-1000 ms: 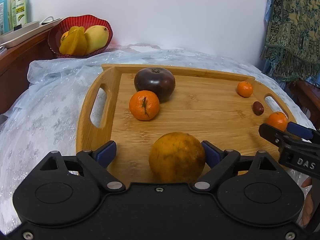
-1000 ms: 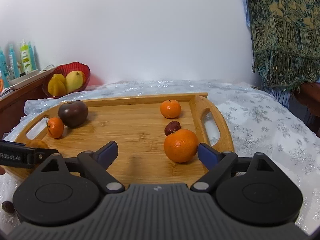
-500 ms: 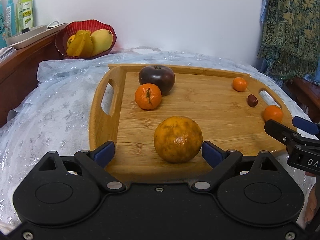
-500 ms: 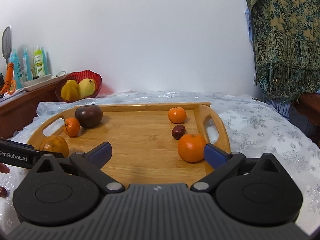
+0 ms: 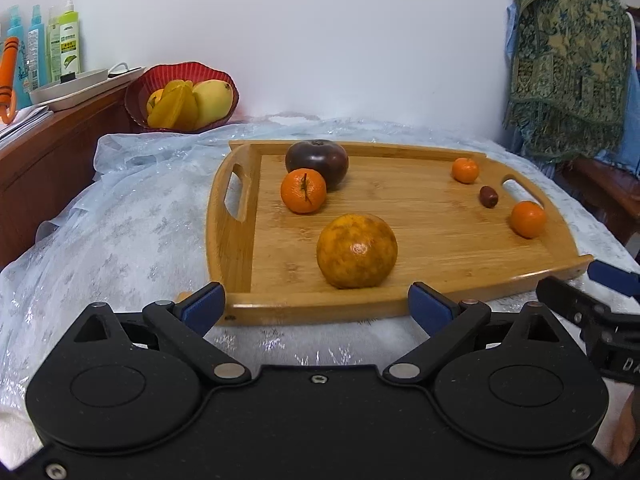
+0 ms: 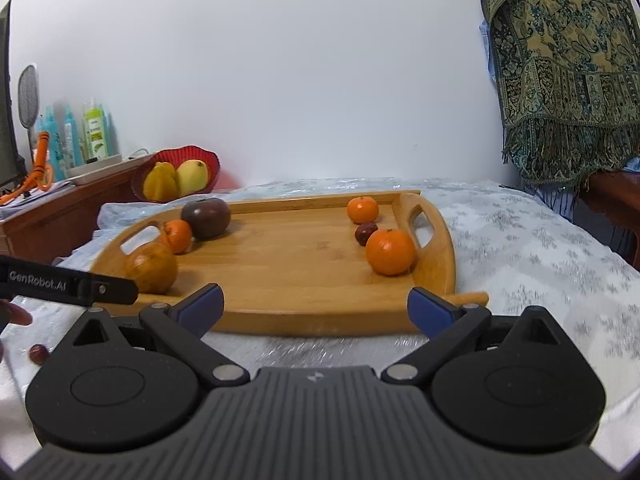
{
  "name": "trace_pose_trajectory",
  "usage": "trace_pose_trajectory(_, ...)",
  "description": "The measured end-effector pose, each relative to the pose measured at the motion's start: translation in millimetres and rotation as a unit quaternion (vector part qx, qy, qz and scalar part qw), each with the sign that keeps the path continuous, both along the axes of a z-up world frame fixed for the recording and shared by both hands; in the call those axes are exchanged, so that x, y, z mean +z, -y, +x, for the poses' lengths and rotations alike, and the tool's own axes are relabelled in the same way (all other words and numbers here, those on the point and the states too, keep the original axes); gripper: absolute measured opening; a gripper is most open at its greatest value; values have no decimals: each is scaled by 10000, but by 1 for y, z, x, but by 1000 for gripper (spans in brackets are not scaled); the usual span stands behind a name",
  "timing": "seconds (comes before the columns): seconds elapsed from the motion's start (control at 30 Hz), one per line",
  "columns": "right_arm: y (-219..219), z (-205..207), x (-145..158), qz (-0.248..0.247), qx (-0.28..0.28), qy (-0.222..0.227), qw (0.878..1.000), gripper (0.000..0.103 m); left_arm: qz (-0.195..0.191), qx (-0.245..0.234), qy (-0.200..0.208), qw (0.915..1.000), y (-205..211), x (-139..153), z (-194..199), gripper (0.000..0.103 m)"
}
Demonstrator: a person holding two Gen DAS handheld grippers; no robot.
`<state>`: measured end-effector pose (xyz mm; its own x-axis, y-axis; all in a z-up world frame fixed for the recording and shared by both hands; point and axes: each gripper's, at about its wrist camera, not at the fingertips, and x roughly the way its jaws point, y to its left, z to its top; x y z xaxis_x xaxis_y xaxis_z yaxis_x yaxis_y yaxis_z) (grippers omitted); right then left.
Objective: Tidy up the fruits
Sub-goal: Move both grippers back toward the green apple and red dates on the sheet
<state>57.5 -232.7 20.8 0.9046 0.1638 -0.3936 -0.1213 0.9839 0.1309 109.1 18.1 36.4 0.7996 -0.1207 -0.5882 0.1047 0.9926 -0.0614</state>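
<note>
Left wrist view is showing the left gripper (image 5: pixel 316 304) hovering with its jaws spread wide and holding nothing, just short of the near rim of the wooden tray (image 5: pixel 436 280), which is lying on a cloth-covered worktop (image 5: pixel 120 232). On the tray's left part are sitting a large mottled orange (image 5: pixel 357 251), a tangerine (image 5: pixel 303 191) and a dark round fruit (image 5: pixel 317 160) touching it; on the right part, two small oranges (image 5: pixel 528 219) (image 5: pixel 465 170) with a small dark red fruit (image 5: pixel 488 197) between them. Right wrist view is showing the right gripper (image 6: pixel 316 304) likewise spread and unloaded before the tray's near edge.

Judged by appearance, the citrus is looking firm, fairly light and prone to rolling; taking hold across the widest part, with modest squeeze, is seeming safest. The dark round fruit may be softer-skinned.

A small reddish object (image 6: pixel 38 353), possibly a date, is lying off the tray on the cloth, partly blurred at the frame edge. The red bowl (image 5: pixel 138 92) of yellow fruit is standing well apart behind, its contents partly hidden.
</note>
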Motion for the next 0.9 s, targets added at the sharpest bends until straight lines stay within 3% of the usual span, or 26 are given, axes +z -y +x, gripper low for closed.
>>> trace_pose_trajectory(0.17,-6,-20,-2,70,47,-30,10000,103,-21,7,119,9999,-4,-1,-22,99)
trace_pose_trajectory(0.33,-13,-42,-5,195,75,-41,9998,103,-290,46,214,9993,-14,-7,-50,100)
trace_pose_trajectory(0.53,-30,-69,-7,-15,186,41,9998,103,-140,46,410,9990,-19,-14,-79,101)
trace_pose_trajectory(0.73,-45,-87,-11,-138,265,95,9995,103,-270,-36,332,9991,-28,-22,-94,101)
trace_pose_trajectory(0.9,-58,-93,-13,-230,447,112,9987,101,-175,16,252,9995,-32,-27,-95,93)
